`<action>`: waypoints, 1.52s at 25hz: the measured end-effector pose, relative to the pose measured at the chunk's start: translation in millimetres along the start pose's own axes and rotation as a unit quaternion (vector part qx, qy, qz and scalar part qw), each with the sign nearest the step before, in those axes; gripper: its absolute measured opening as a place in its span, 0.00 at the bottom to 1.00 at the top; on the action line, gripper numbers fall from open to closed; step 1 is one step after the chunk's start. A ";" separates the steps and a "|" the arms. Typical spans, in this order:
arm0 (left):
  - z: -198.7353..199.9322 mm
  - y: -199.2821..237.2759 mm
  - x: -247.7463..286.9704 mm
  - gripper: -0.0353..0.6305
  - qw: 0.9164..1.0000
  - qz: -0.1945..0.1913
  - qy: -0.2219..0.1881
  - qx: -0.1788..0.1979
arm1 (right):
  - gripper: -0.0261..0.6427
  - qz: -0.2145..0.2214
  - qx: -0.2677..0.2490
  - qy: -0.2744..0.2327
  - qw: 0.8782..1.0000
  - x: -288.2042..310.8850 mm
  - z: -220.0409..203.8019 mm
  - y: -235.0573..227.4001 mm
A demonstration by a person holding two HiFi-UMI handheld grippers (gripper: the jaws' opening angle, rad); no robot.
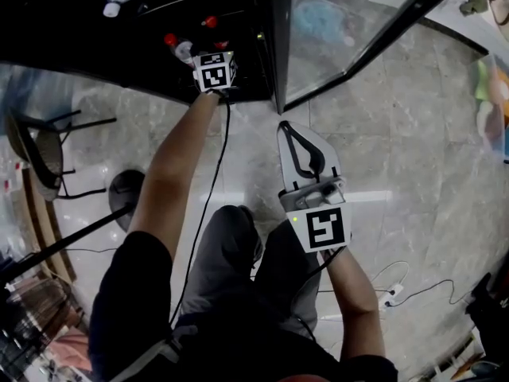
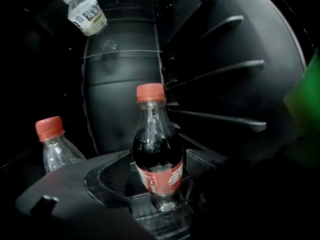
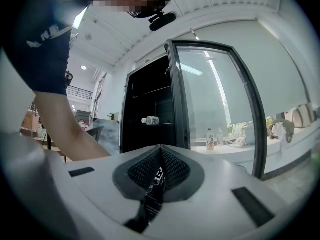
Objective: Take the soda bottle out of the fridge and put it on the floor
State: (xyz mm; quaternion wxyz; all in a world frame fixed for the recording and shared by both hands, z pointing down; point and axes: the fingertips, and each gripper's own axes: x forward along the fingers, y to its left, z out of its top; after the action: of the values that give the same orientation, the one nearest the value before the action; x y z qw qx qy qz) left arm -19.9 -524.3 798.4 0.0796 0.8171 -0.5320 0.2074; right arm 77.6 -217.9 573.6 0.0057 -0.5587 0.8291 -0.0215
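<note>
A soda bottle [image 2: 157, 154] with dark drink, a red cap and a red label stands upright on a low shelf inside the dark fridge [image 1: 143, 62]. My left gripper [image 2: 162, 159] reaches into the fridge [image 2: 125, 84] and is open; its jaws stand on either side of the bottle's lower body with gaps showing. In the head view only its marker cube [image 1: 213, 70] shows at the fridge's edge. My right gripper [image 1: 288, 130] hangs outside over the marble floor [image 1: 413, 157], shut and empty, its jaws [image 3: 160, 151] meeting.
A clear bottle with a red cap [image 2: 52, 144] stands left of the soda. A white-capped water bottle [image 2: 86, 15] lies on an upper shelf. The glass fridge door [image 1: 350, 30] stands open to the right. A black chair [image 1: 40, 146] stands left; cables [image 1: 398, 289] lie at right.
</note>
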 end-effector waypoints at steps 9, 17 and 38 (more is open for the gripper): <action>-0.3 1.6 12.8 0.54 1.000 -0.002 -0.011 -0.011 | 0.07 -0.004 0.005 0.001 1.000 0.5 -16.7 -8.0; -6.4 -6.0 -2.3 0.53 1.000 0.000 0.006 0.013 | 0.07 0.005 -0.004 0.010 1.000 -0.4 -24.5 -2.7; -61.7 -22.2 -166.0 0.53 0.997 -0.077 -0.023 0.021 | 0.07 0.057 -0.005 0.043 0.997 -12.0 -76.1 20.9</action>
State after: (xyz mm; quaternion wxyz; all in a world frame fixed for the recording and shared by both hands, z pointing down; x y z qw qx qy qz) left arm -73.3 -354.5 785.7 0.0656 0.8619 -0.4644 0.1927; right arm 60.2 -196.7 648.6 -0.0314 -0.5093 0.8591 -0.0404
